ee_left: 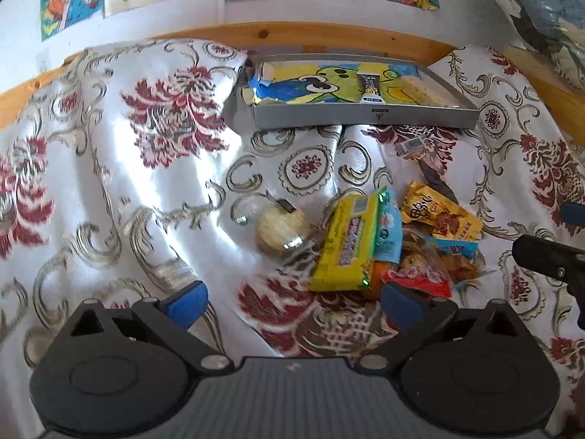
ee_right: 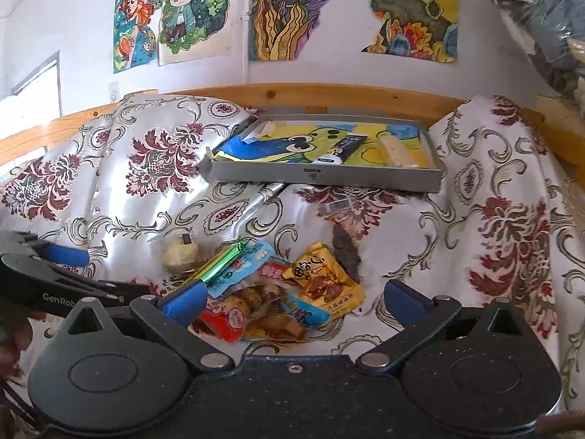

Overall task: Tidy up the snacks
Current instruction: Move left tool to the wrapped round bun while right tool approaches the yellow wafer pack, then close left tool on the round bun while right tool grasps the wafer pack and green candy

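- Snack pile (ee_left: 395,241): loose heap of pkts on the floral cloth (ee_left: 109,183), just in front of the grey tray (ee_left: 365,119). Tray is the ref. landmark; it sits at the far edge by the wooden rail (ee_left: 292,34).
- Grey tray: already holds a dark tube pkt (ee_left: 370,88) and a pale bar (ee_left: 420,89) on a cartoon-print liner. Likely the destination, so approx. early stage; most pkts are still outside the tray.
- Yellow pkt (ee_left: 349,241): largest item, top of pile on its left side, nearest the left gripper (ee_left: 292,303). Suggested first pick; grip across the short width and avoid the pkts beneath.
- Orange pkt (ee_right: 325,285): pile side nearest the right gripper (ee_right: 292,301); lies flat, so approach low.
- Round beige snack (ee_left: 279,230): left of pile, short of the tray; may roll on slick cloth.
- Left gripper: jaws wide, empty. Right gripper: jaws wide, empty.
- Cloth is creased and glossy; expect pkts to slide.
- Room: white wall behind the tray, with colourful drawings (ee_right: 197,11).
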